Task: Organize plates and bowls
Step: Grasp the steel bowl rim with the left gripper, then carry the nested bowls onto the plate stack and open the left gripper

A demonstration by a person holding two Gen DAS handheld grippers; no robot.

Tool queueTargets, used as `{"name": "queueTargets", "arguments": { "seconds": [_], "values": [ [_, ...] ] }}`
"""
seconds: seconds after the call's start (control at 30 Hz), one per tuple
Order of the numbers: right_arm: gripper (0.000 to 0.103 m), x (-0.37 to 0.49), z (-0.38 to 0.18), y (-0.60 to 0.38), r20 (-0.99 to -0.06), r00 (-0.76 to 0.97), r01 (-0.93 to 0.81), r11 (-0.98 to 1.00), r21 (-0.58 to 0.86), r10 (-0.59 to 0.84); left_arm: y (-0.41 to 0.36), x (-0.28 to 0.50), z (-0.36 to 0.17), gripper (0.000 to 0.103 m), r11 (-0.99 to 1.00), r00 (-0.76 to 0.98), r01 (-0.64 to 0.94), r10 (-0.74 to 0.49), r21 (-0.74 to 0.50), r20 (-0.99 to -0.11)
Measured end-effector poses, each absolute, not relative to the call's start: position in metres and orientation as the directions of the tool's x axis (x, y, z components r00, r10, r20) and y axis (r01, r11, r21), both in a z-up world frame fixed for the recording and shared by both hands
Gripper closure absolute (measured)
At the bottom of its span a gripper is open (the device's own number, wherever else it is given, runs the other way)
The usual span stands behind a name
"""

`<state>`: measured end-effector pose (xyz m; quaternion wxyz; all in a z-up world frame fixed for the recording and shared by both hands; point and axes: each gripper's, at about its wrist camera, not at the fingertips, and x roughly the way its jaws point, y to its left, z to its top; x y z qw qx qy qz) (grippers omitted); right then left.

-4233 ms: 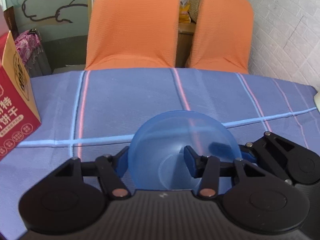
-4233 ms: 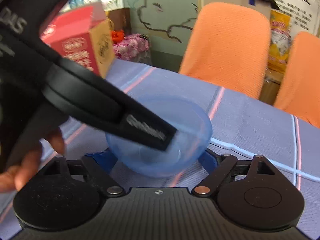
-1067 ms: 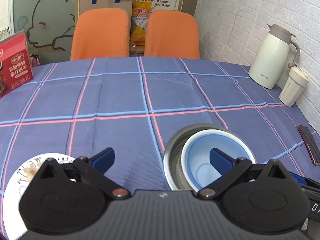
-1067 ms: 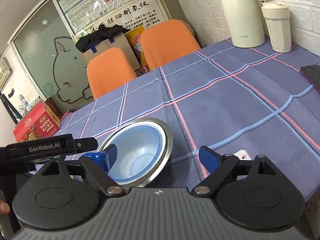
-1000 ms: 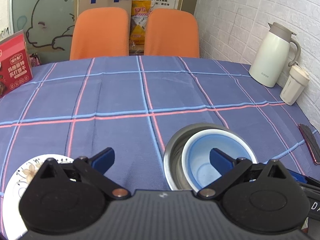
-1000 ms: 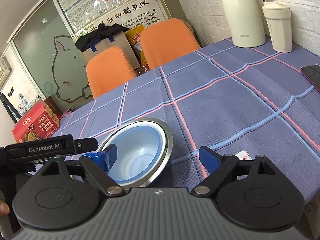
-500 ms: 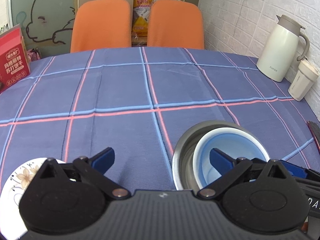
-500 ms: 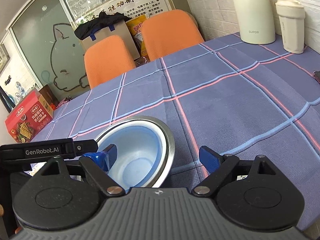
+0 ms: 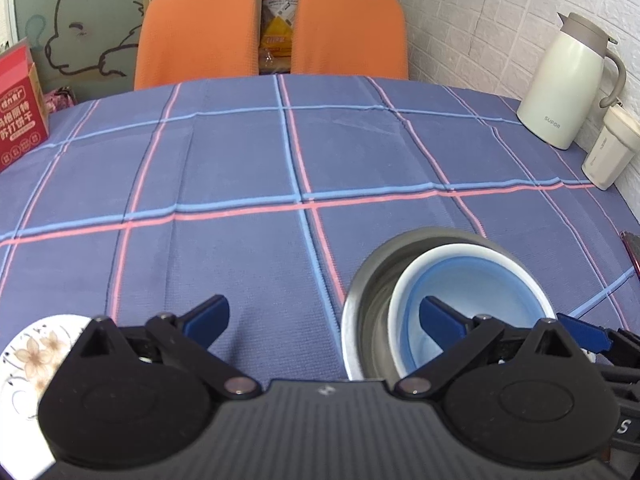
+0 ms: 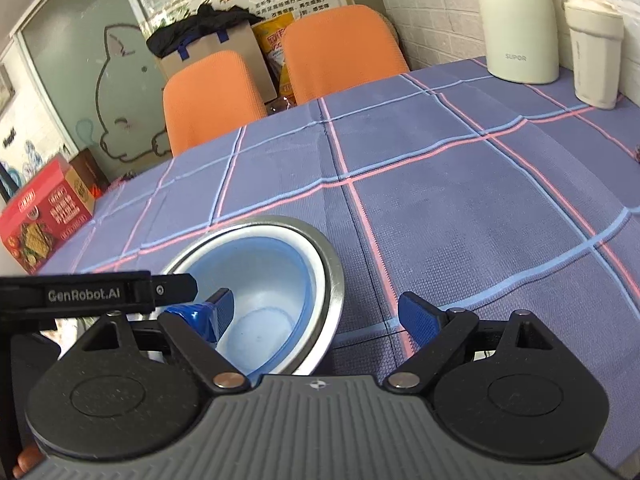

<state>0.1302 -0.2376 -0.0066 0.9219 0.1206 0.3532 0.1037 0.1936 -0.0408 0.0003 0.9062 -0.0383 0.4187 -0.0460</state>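
A blue plastic bowl point(image 9: 480, 292) sits nested inside a steel bowl point(image 9: 372, 280) on the blue checked tablecloth. In the right wrist view the blue bowl point(image 10: 264, 284) lies inside the steel bowl point(image 10: 324, 256) too. My left gripper point(image 9: 324, 314) is open and empty; its right finger hangs over the bowls' near rim. My right gripper point(image 10: 316, 312) is open and empty, its left finger over the blue bowl. A white flowered plate point(image 9: 28, 356) lies at the lower left, partly hidden by the left gripper.
A red biscuit box point(image 9: 20, 108) stands at the far left. A white thermos jug point(image 9: 568, 80) and a cream cup point(image 9: 608, 152) stand at the far right by the brick wall. Two orange chairs point(image 9: 272, 28) stand behind the table. A dark flat object point(image 9: 634, 240) lies at the right edge.
The left gripper carried the blue bowl and let it go inside the steel bowl. In the last second both grippers shifted slightly; the bowls stayed put.
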Motion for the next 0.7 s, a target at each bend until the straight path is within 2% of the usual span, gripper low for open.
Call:
{"name": "queueTargets", "arguments": {
  "seconds": [0.17,0.4,0.7],
  "values": [
    [0.027,0.138,-0.013,-0.230,-0.671,0.696,-0.124,0.963,0.238,0.256,-0.047,0.203,-0.010,0.003,0.997,0.610,0.055,-0.072,-0.049,-0.789],
    [0.025,0.151,-0.014,-0.208,-0.718,0.655,-0.242,0.965,0.097,0.236,-0.051,0.207,-0.019,0.003,0.996,0.590,0.072,-0.088,-0.056,-0.803],
    [0.022,0.151,-0.020,-0.212,-0.664,0.695,-0.286,0.953,0.096,0.275,-0.053,0.209,-0.025,0.003,0.993,0.580,0.086,-0.111,-0.074,-0.807]
  ]
}}
